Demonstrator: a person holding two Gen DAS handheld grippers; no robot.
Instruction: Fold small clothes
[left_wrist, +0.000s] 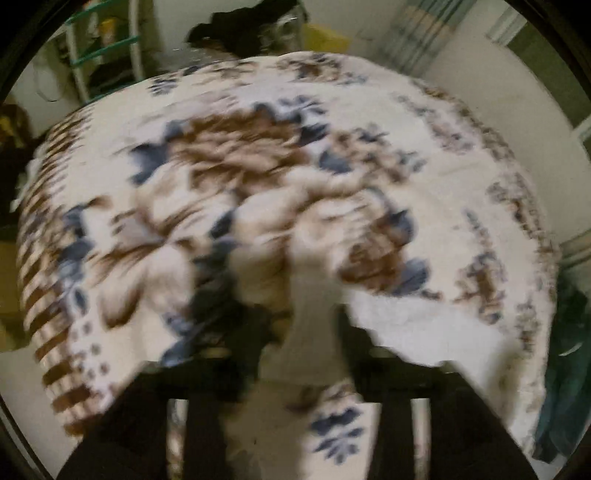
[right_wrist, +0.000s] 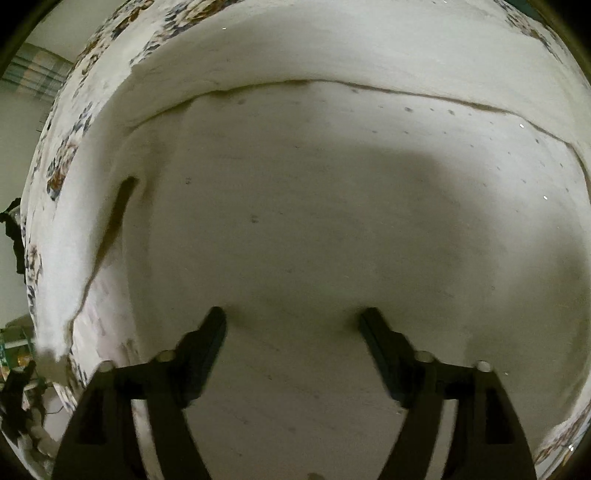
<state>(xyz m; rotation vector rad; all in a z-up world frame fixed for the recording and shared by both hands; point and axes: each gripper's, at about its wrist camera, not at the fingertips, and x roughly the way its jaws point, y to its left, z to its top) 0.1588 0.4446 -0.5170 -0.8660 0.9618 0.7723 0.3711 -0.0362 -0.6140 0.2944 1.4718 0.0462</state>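
Note:
A white garment (right_wrist: 332, 206) lies spread flat on a floral blanket (left_wrist: 443, 177) over a bed. My right gripper (right_wrist: 293, 317) is open, its two black fingers wide apart and pressed down onto the white cloth. My left gripper (left_wrist: 306, 332) hangs above the bed and is shut on a bunched piece of pale cloth (left_wrist: 314, 295), which rises in a gathered fold between the black fingers. A corner of the white garment (left_wrist: 406, 325) shows at the right of it. The left wrist view is blurred by motion.
A green and white rack (left_wrist: 107, 55) stands beyond the bed at the far left. Dark clothes (left_wrist: 243, 29) are piled behind the bed. A teal cloth (left_wrist: 565, 387) hangs at the right edge. The blanket's edge (right_wrist: 55, 173) runs along the left.

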